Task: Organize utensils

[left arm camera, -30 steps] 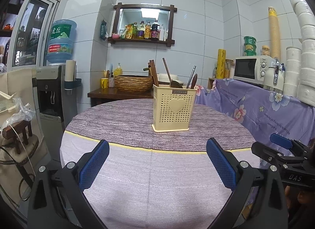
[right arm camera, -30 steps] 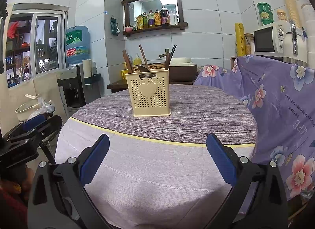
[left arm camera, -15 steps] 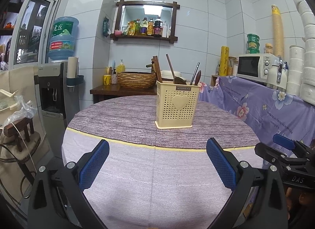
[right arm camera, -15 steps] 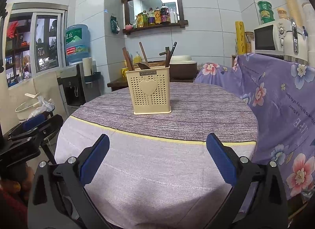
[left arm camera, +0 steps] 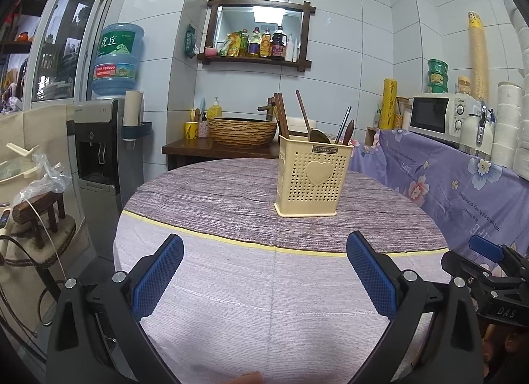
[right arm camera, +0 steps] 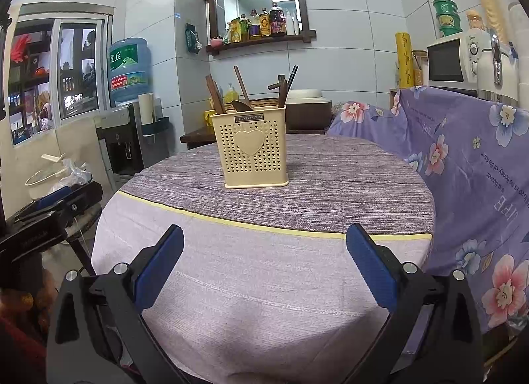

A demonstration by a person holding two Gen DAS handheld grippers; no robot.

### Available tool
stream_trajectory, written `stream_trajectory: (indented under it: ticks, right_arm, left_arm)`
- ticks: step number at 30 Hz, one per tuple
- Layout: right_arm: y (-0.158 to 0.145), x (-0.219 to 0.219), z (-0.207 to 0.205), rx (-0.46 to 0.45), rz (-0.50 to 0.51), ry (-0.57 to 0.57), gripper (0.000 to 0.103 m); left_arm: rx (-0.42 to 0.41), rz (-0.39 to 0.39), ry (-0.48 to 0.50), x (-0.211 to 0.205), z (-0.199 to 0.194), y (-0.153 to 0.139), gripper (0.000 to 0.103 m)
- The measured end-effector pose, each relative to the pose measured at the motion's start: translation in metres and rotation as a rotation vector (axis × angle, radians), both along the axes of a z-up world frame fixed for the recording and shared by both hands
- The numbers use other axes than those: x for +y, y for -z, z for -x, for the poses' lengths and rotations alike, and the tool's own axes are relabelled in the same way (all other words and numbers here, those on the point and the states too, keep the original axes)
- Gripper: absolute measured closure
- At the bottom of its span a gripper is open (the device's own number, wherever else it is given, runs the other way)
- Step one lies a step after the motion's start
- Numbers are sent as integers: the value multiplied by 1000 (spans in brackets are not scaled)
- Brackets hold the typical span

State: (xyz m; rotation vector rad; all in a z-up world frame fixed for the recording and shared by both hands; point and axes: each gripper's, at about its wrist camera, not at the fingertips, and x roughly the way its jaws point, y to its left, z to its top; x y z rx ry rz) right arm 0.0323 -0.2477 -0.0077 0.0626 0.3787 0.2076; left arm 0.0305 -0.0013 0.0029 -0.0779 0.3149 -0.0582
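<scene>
The cream utensil caddy (left arm camera: 312, 179) now sits higher, right of centre in the left view, so both grippers have edged closer. Left gripper (left arm camera: 264, 273) and right gripper (right arm camera: 264, 265) fingers stand apart, empty, above the worktop (left arm camera: 231, 285); utensils remain inside.

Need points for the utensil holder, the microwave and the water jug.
utensil holder (right arm camera: 253, 156), right wrist view, on the perforated front wall below the heart.
microwave (left arm camera: 428, 115), left wrist view, on the dark door window.
water jug (left arm camera: 115, 58), left wrist view, on the blue bottle body.
</scene>
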Motion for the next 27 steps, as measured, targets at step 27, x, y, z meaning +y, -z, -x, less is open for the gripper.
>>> stream_trajectory:
  ticks: [27]
  right_arm:
    - [5, 1, -4, 21, 4, 1, 6]
  left_arm:
    - [24, -12, 1, -4, -4, 4, 5]
